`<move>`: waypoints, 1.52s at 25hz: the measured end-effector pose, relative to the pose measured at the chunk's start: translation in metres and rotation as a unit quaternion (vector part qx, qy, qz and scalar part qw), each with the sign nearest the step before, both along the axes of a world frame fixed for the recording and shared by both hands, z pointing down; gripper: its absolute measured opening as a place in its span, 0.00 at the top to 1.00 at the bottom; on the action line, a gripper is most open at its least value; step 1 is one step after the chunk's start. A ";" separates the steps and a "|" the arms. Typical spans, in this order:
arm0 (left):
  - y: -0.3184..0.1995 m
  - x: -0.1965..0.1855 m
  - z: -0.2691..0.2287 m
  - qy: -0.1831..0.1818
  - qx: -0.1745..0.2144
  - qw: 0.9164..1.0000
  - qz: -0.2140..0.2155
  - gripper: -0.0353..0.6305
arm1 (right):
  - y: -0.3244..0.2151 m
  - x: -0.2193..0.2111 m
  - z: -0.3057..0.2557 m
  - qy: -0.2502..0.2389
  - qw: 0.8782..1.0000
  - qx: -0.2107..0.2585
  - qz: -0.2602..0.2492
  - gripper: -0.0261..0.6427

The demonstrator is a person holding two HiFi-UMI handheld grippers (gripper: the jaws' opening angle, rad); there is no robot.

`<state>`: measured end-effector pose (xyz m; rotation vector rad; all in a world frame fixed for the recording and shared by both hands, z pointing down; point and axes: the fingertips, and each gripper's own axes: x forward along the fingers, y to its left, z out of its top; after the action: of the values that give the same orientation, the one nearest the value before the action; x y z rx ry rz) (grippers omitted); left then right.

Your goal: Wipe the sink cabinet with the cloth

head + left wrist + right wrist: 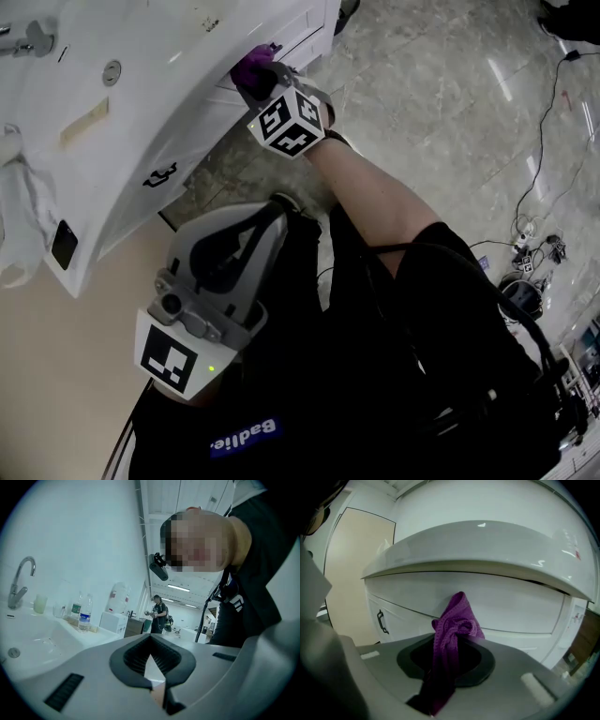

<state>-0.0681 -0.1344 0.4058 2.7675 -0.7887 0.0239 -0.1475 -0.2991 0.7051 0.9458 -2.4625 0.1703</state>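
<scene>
Knitted purple cloth (454, 620); glossy white sink cabinet (497, 604); polished stone floor (441, 103).

Chrome tap (18, 584) at the back edge of the countertop (96, 633), with a pale cup (41, 604) just beside it. Two water bottles (85, 615) stand farther along the same edge. Beyond them, a white jug (119, 599) shows above a white box (112, 621). A person (158, 613) stands in the background. Cables (539, 246) lie on the glossy tiled floor (441, 103).

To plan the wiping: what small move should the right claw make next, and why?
Probably ease the right claw forward until the purple cloth presses on the white cabinet front. The claw is shut on the cloth, which points at the panel under the sink rim; contact is not clear.
</scene>
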 end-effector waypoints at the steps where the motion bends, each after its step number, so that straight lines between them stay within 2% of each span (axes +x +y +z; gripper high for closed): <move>1: 0.001 -0.001 0.000 0.000 0.000 1.000 -0.001 0.96 | 0.006 -0.009 0.000 -0.001 1.000 0.000 -0.012 0.83; 6: 0.004 -0.002 0.001 0.000 -0.002 1.000 0.000 0.96 | 0.039 -0.045 -0.002 -0.006 0.997 0.001 -0.081 0.83; 9: 0.003 -0.003 -0.001 0.003 0.000 1.000 0.003 0.96 | 0.044 -0.027 0.003 -0.008 0.997 0.000 -0.082 0.83; 14: 0.000 -0.002 0.002 0.010 0.001 1.000 0.003 0.96 | -0.003 0.071 0.012 0.002 1.000 0.002 0.019 0.83; 19: 0.001 0.001 0.012 0.010 -0.009 1.000 0.003 0.96 | -0.063 0.164 0.025 0.001 0.988 -0.022 0.152 0.83; 23: -0.003 0.003 0.018 0.002 -0.014 1.000 0.007 0.96 | -0.097 0.194 0.043 0.030 0.981 -0.037 0.187 0.83; 28: -0.003 -0.008 0.027 -0.004 -0.021 1.000 -0.003 0.96 | -0.106 0.171 0.063 0.059 0.984 -0.049 0.163 0.83; 34: -0.009 -0.010 0.030 -0.002 -0.027 1.000 -0.007 0.96 | -0.075 0.101 0.068 0.048 0.993 -0.048 0.092 0.83; 38: -0.010 -0.013 0.031 -0.003 -0.028 1.000 -0.013 0.96 | -0.056 0.072 0.065 0.048 0.995 -0.039 0.076 0.83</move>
<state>-0.0811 -0.1443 0.4366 2.7047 -0.8134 0.0501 -0.0756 -0.3549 0.7701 1.0828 -2.2796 0.2647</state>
